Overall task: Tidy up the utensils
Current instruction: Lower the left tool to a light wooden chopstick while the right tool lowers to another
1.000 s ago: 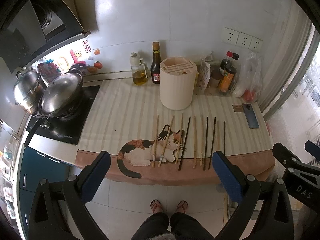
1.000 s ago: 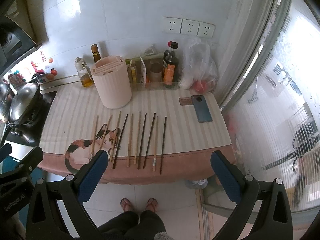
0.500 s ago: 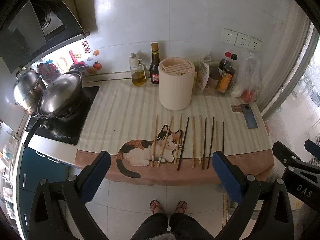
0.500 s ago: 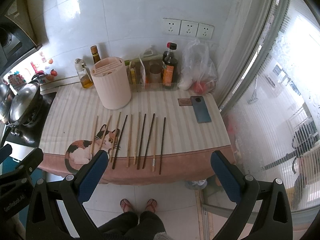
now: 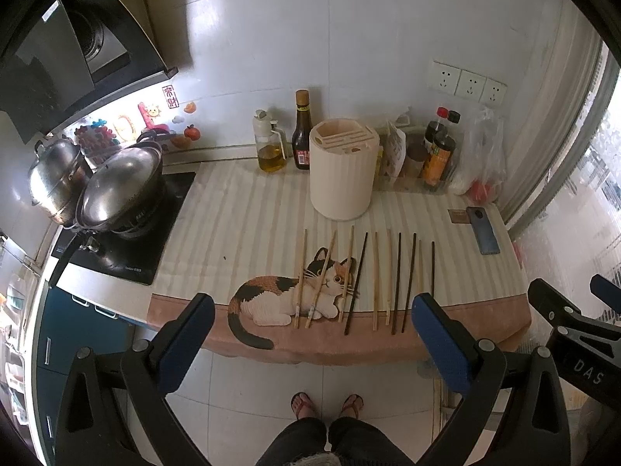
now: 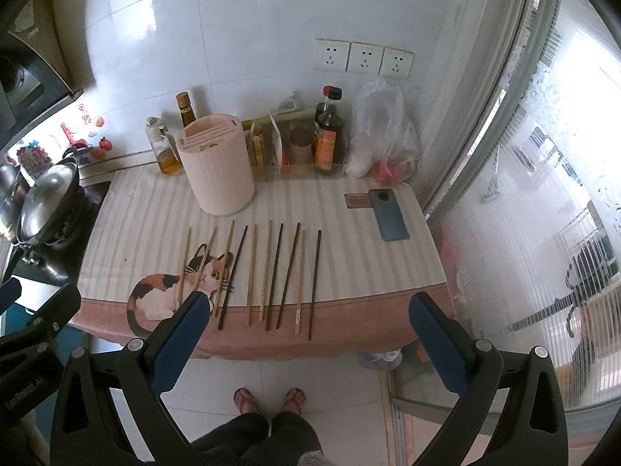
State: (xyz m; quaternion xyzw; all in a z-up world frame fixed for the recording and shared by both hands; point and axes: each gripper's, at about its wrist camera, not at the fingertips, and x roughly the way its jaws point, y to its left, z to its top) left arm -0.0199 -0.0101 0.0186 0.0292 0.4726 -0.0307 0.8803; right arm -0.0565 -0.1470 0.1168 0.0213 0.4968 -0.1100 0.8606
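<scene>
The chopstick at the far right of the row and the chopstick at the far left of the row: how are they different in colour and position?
The far-right chopstick is dark, almost black, while the far-left chopstick is pale wood. The far-right one lies on plain striped cloth; the far-left one lies across the cat picture. The far-right one's near end also reaches closer to the counter edge. Both lie flat, about parallel, pointing toward the round holder, and neither gripper touches them.

I see ten chopsticks [image 5: 374,277] lying flat in a row in front of the cream round holder [image 5: 342,173]. They are almost parallel and apart from each other. Six are light wood, four are dark. The holder stands upright, and its slotted top is empty.
</scene>
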